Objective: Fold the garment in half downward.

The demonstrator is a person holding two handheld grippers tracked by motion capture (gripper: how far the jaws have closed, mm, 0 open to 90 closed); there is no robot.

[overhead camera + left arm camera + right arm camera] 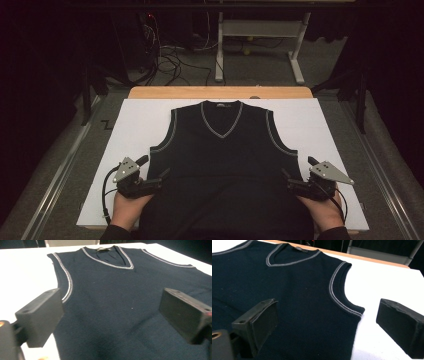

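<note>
A dark navy sleeveless V-neck vest [225, 160] with grey trim lies flat, front up, on a white board [135, 125], its neck toward the far side. My left gripper [154, 169] rests at the vest's left side edge below the armhole, jaws wide apart and empty. In the left gripper view the left gripper [111, 307] straddles the vest [120, 285] near its trimmed armhole. My right gripper [298, 168] sits mirrored at the vest's right side edge. The right gripper [327, 315] is open too, one jaw over the vest [294, 290], the other over the white board [374, 285].
The white board lies on a wooden table [220, 92] whose far edge shows behind it. Beyond stand a grey desk frame [260, 30] and tangled cables [170, 60] on the floor. Bare board flanks the vest on both sides.
</note>
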